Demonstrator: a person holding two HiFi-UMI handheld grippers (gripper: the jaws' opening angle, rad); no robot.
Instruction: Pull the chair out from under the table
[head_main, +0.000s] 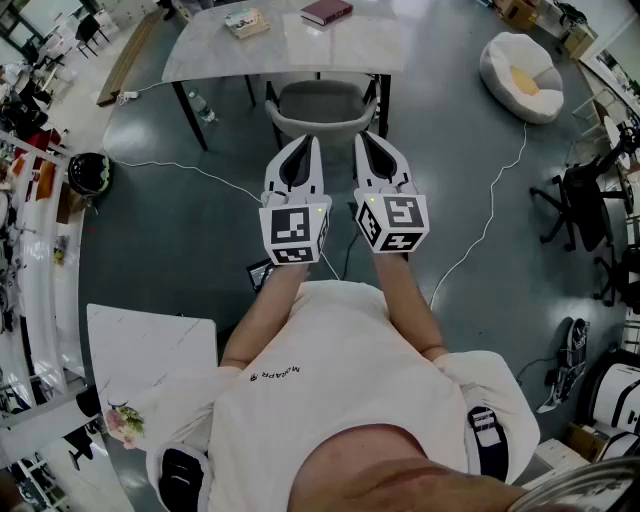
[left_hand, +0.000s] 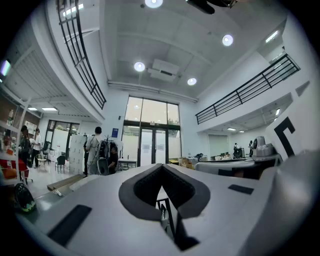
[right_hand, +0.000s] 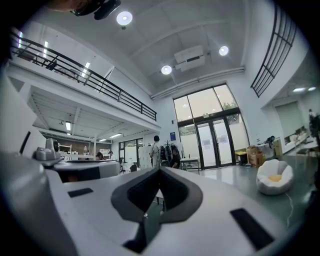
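Open-plan office atrium, mezzanine railings, glass doors

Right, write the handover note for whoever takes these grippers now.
Left gripper: shut, empty, held level.
Right gripper: shut, empty, level beside it.
Chair: grey, tucked under the table, backrest toward the person, just ahead of both grippers.
Done: nothing yet; the chair is not gripped.
Left: open the jaws, take the backrest, pull the chair clear of the table.

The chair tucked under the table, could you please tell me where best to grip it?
Probably the curved backrest rim of the chair, from the person's side: it sticks out from under the table, facing the left gripper and right gripper.
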